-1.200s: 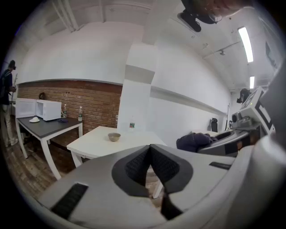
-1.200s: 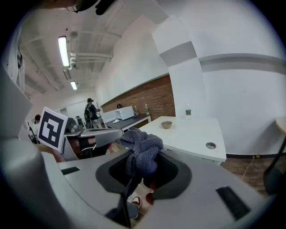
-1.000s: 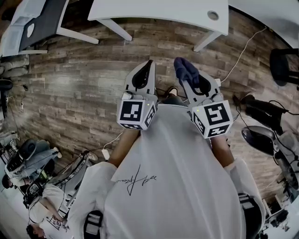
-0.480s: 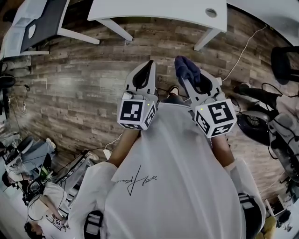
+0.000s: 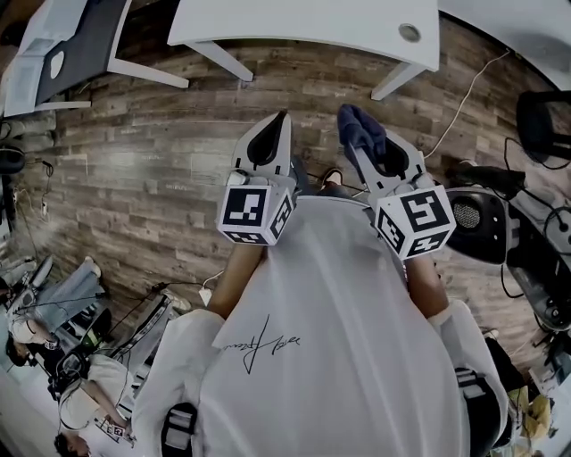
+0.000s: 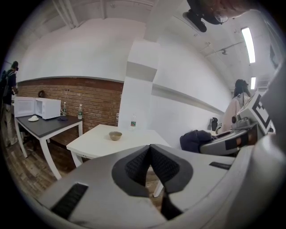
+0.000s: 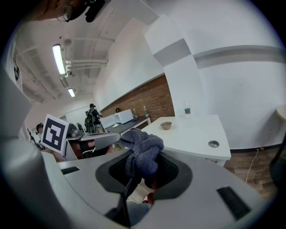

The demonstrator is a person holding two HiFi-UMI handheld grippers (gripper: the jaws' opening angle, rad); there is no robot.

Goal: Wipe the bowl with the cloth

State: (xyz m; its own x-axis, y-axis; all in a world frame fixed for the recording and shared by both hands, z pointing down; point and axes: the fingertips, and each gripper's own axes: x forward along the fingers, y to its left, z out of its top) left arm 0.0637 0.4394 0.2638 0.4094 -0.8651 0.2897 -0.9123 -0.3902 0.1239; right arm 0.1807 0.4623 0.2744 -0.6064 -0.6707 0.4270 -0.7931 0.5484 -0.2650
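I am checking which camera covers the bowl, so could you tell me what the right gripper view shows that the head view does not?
Only the right gripper view shows the small tan bowl and a clear plastic bottle beyond it. Only the head view shows the person's white shirt with its dark handwritten print. Both show the white table and the right gripper shut on the bluish-grey cloth.

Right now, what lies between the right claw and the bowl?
Only bare white table before the bowl, in the right gripper view; the right claw holds the cloth.
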